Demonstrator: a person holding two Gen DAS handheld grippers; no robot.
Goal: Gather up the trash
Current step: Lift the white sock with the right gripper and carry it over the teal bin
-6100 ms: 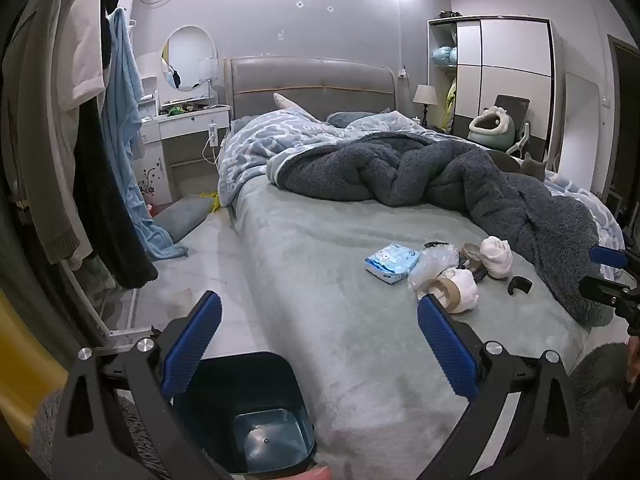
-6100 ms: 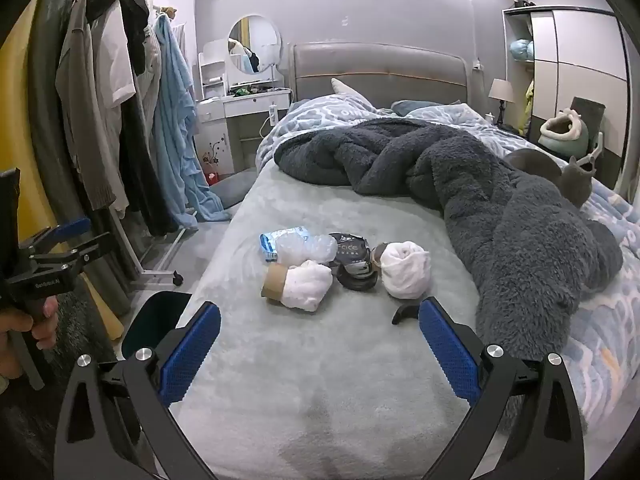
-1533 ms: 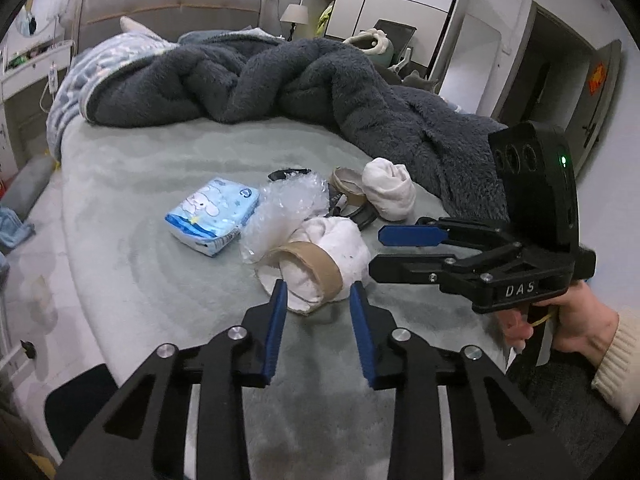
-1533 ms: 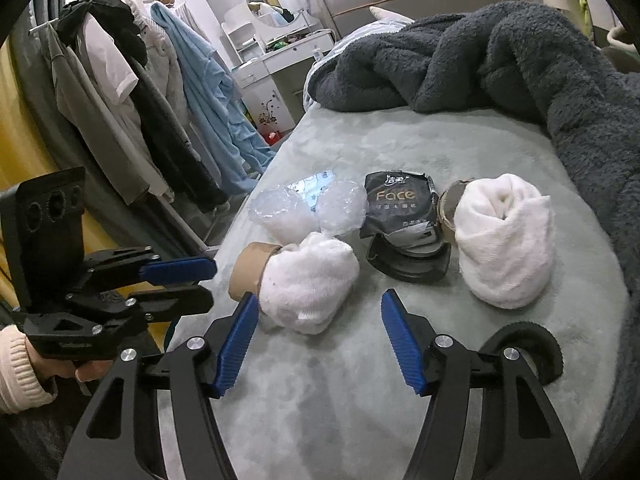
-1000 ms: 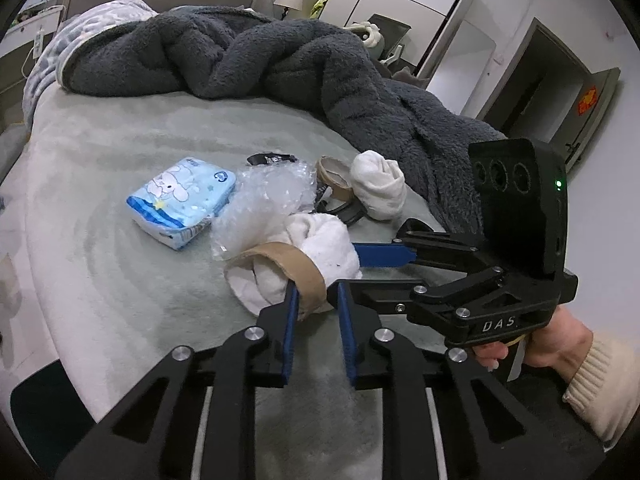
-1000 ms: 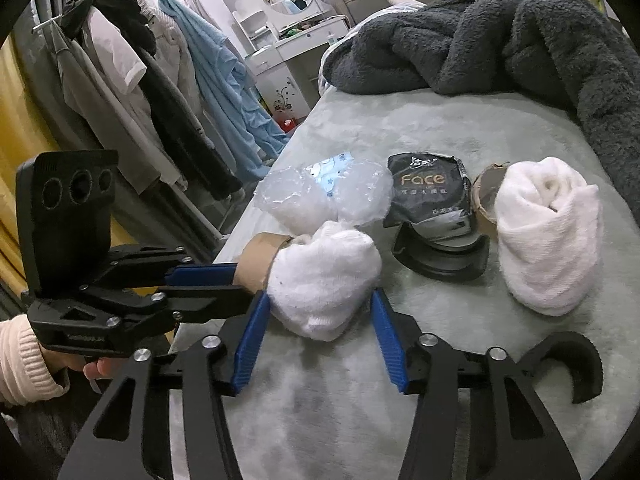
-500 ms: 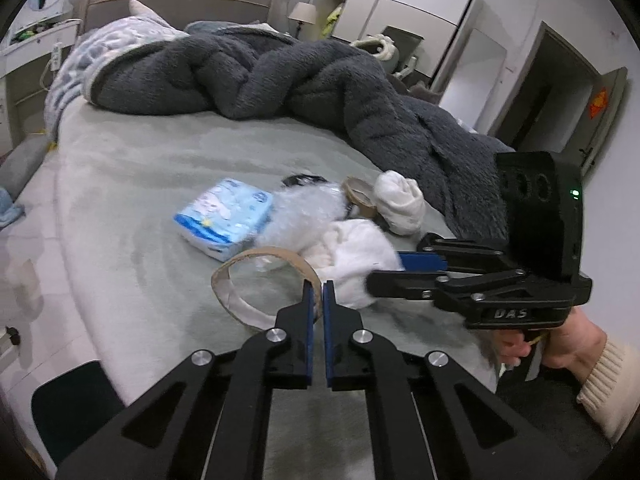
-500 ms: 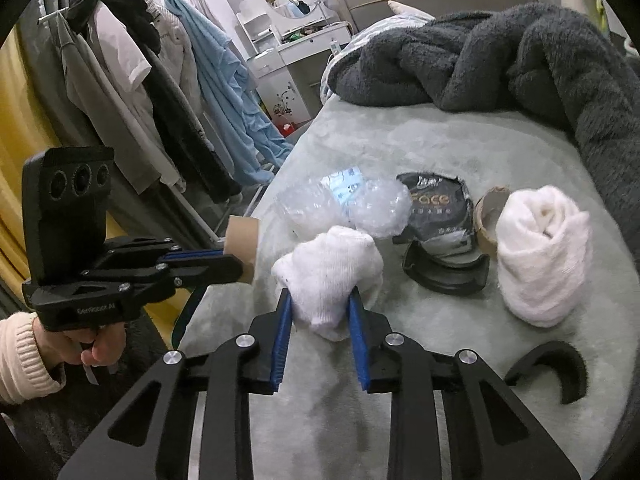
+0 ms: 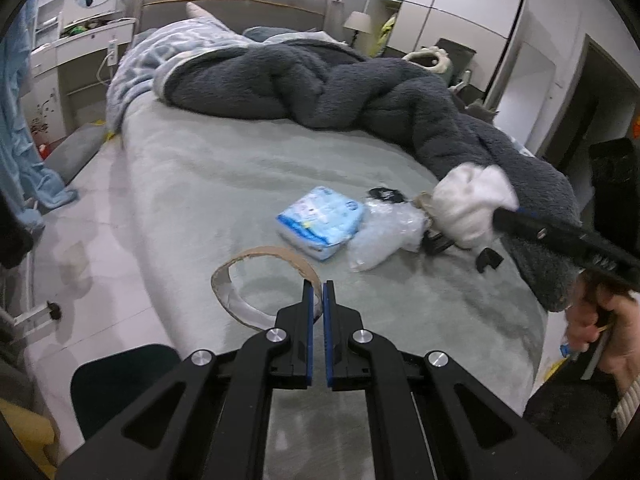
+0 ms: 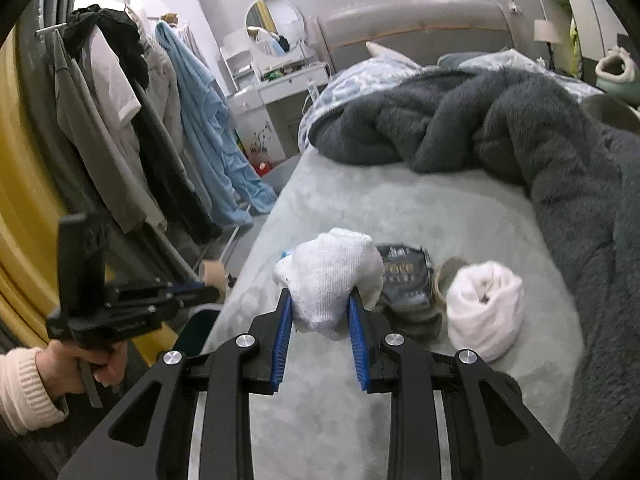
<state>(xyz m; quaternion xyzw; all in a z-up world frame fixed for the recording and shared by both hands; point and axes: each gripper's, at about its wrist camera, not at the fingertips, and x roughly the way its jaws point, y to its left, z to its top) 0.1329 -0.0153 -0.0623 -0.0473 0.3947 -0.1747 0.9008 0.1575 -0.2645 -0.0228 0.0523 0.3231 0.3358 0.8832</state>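
My left gripper (image 9: 317, 285) is shut on the rim of a brown cardboard tape ring (image 9: 256, 268), lifted off the grey bed (image 9: 192, 184). My right gripper (image 10: 320, 294) is shut on a white rolled cloth (image 10: 328, 276), held above the bed (image 10: 400, 208). In the left wrist view that cloth (image 9: 468, 204) hangs at the right. On the bed lie a blue tissue pack (image 9: 320, 222), clear crumpled plastic (image 9: 384, 236), a black "Face" pouch (image 10: 406, 276), a second white cloth roll (image 10: 484, 304) and another tape ring (image 10: 446, 276).
A dark bin (image 9: 120, 384) stands on the floor by the bed's near corner. A dark fleece blanket (image 9: 340, 88) is heaped across the far side. Clothes hang on a rack (image 10: 128, 120) to the left. A black curved piece (image 9: 489, 259) lies by the blanket.
Both grippers closed and rose: the left pulled the tape ring off the cloth toward the left, and the right lifted the white cloth off the bed.
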